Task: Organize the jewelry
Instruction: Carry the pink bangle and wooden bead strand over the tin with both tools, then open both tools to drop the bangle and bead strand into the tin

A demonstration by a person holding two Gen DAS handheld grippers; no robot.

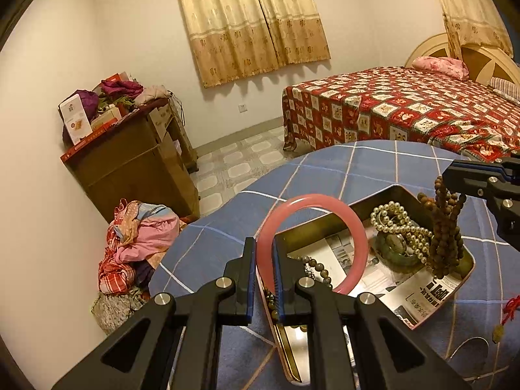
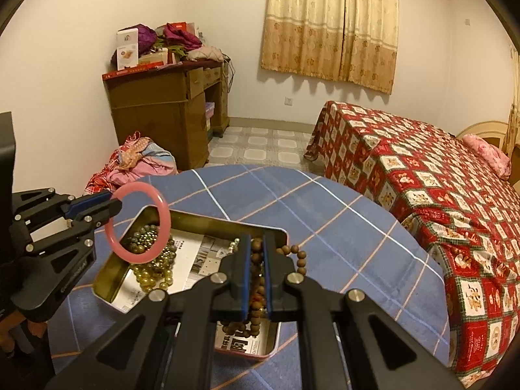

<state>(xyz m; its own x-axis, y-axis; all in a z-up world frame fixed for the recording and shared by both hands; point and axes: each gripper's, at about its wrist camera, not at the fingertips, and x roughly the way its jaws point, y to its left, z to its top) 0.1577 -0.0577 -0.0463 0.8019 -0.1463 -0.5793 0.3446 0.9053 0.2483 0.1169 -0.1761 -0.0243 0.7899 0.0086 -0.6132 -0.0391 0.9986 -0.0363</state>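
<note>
left tool (image 1: 263, 250) grips a smooth pink bangle (image 1: 312, 243); right tool (image 2: 258, 250) clamps round wooden beads (image 2: 256, 256).

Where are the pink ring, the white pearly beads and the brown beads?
pink bangle (image 1: 328, 203), left wrist view, on its top arc.
pearl necklace (image 1: 401, 224), left wrist view, on the coiled strand in the tin.
brown bead string (image 2: 300, 256), right wrist view, on the loop sticking out right.

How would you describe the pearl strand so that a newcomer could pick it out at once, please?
On the blue checked tablecloth sits a shallow gold tin lined with newspaper. The pearl strand lies coiled near its far corner, over a green bangle. It alone is creamy white; the other beads are brown or dark.
</note>
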